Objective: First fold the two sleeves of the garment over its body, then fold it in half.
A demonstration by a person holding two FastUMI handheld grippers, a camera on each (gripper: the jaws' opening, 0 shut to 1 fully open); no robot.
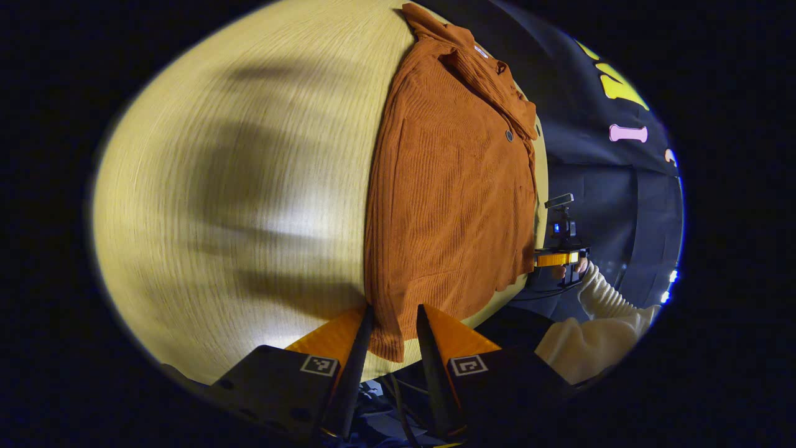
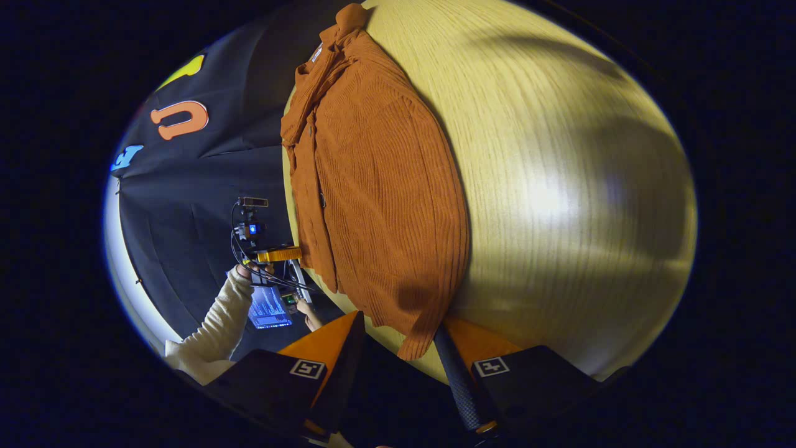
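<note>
The rust-orange ribbed knit garment [image 1: 451, 199] lay flat on the pale wooden counter [image 1: 249, 186], its long side running from 6 to 12 o'clock, with both the left gripper [image 1: 393, 323] and right gripper [image 2: 398, 333] open around its near corners, holding nothing.

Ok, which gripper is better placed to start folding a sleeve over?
Left, probably: the sleeve cuff sits centred between the open fingers of the left gripper. The right gripper is open wider, and the other cuff lies off-centre, near one finger.

garment [image 1: 448, 205] on table [image 1: 249, 186], near edge
</note>
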